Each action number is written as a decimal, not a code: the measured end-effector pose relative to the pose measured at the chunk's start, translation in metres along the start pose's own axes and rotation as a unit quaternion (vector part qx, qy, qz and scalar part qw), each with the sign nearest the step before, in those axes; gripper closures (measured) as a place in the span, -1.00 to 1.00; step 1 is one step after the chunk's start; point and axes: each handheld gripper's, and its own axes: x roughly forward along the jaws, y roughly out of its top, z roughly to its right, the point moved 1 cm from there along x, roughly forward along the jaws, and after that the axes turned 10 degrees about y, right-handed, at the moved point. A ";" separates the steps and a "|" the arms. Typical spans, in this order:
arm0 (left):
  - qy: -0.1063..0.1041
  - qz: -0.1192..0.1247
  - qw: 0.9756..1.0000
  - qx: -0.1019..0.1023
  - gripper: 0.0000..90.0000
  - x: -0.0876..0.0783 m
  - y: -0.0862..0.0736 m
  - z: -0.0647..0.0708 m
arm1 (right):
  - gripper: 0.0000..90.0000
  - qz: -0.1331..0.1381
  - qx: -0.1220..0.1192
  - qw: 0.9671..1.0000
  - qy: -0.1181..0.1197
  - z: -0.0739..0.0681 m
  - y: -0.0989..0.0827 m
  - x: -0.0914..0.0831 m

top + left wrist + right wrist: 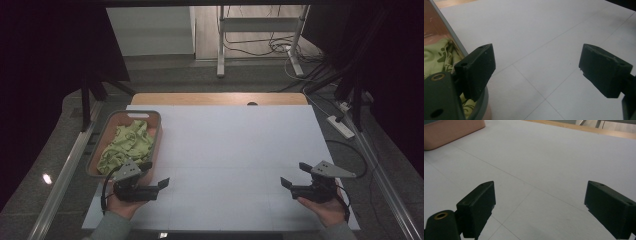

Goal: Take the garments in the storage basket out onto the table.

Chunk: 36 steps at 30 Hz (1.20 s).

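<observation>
left claw (156,175) beside basket (150,116) of green cloth (125,145), jaws wide, empty

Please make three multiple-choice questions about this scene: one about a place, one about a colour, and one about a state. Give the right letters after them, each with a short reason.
1. Where does the basket stand?
A. at the left edge of the table
B. at the right edge of the table
C. on the floor

2. What colour is the cloth in the basket?
A. red
B. light green
C. black

3. How do the jaws of the left gripper and the right gripper stand?
A. both shut on the cloth
B. left shut, right open
C. both open, with nothing between them

Answers:
1 A: the high view shows the basket on the white surface at the left side, next to the left gripper.
2 B: the crumpled cloth looks light green in the high view and in the left gripper view.
3 C: each gripper view shows two jaws wide apart above the bare table.
</observation>
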 end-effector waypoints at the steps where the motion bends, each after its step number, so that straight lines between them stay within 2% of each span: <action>1: -0.001 0.001 1.000 0.000 -0.70 0.000 0.001 0.000 | -0.76 0.001 0.001 1.000 0.001 0.000 0.000 0.000; 25: -0.007 0.010 1.000 0.001 -0.67 -0.003 0.002 0.003 | -0.76 0.002 0.011 1.000 0.009 0.000 0.003 0.003; 36: -0.006 0.006 1.000 0.015 -0.64 -0.010 0.008 0.010 | -0.76 -0.001 0.003 1.000 0.014 0.000 0.004 0.007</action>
